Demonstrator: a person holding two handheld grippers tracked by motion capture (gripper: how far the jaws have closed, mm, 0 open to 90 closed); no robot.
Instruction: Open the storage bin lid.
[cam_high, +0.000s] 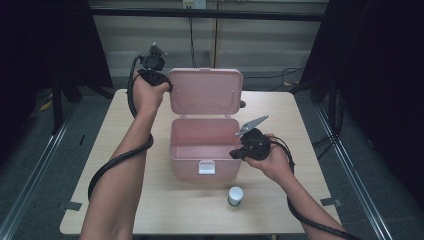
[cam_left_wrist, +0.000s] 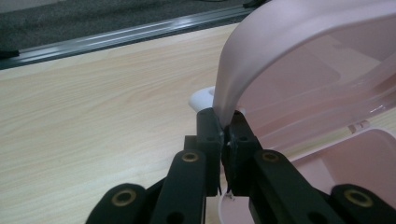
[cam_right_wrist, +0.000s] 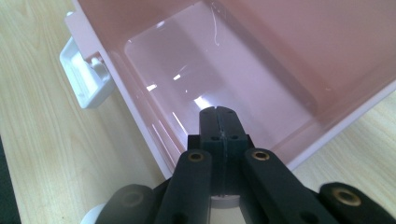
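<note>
Dim, soft high view with dark sides; gripper views brighter, glare inside the pink box.

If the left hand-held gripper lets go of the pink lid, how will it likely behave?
The lid stands upright on its hinge, pinched at its edge by the left hand-held gripper, so it may swing shut. It looks like thin, translucent plastic: probably light and slightly flexible. The empty box could slide if pushed.

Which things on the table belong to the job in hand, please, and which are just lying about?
In the job:
pink box
its lid, pinched by the left gripper
right gripper, shut, over the box

Lying about:
white-capped jar
</note>
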